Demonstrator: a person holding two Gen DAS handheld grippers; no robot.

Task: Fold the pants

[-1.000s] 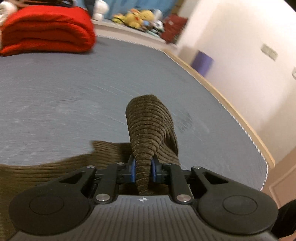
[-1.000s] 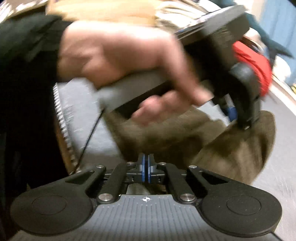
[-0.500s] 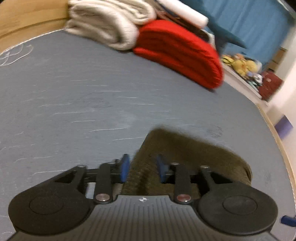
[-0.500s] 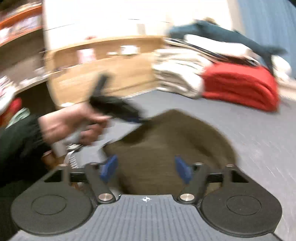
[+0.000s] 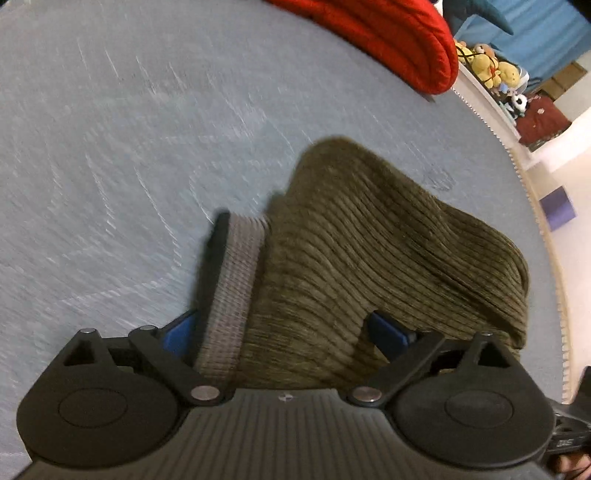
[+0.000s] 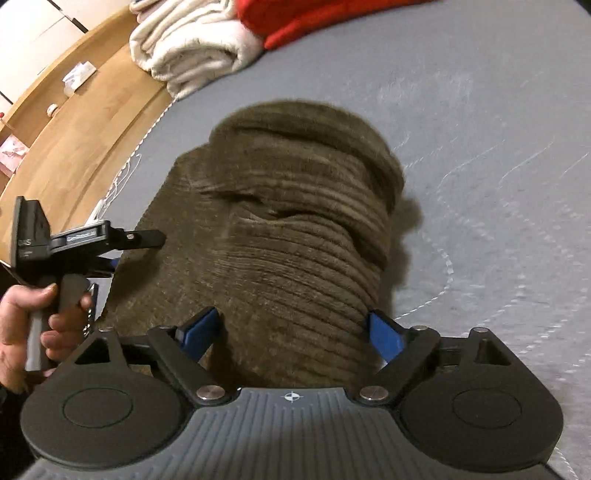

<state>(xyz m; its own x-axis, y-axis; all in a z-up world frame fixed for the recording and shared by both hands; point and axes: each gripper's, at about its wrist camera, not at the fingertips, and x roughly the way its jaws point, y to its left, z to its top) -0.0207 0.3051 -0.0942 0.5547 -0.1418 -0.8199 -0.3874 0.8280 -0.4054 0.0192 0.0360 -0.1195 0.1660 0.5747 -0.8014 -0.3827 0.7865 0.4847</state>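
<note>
A red blanket (image 5: 388, 33) and a cream blanket (image 6: 192, 48) lie at the far side of the grey bed (image 5: 110, 147), with soft toys (image 5: 491, 70) on a ledge beyond. The brown corduroy pants (image 6: 295, 236) sit bunched mid-bed. Both the left gripper (image 5: 284, 328) and right gripper (image 6: 295, 328) have just been opening; their jaws stand wide, cloth between them but unpinched. A wooden edge (image 6: 85, 122) borders the bed on one side; bare mattress surrounds the pants.

Olive-brown corduroy pants (image 6: 295, 236) lie folded in a rumpled heap on the grey bed (image 6: 480, 110), the ribbed waistband at nine o'clock in the left wrist view.
</note>
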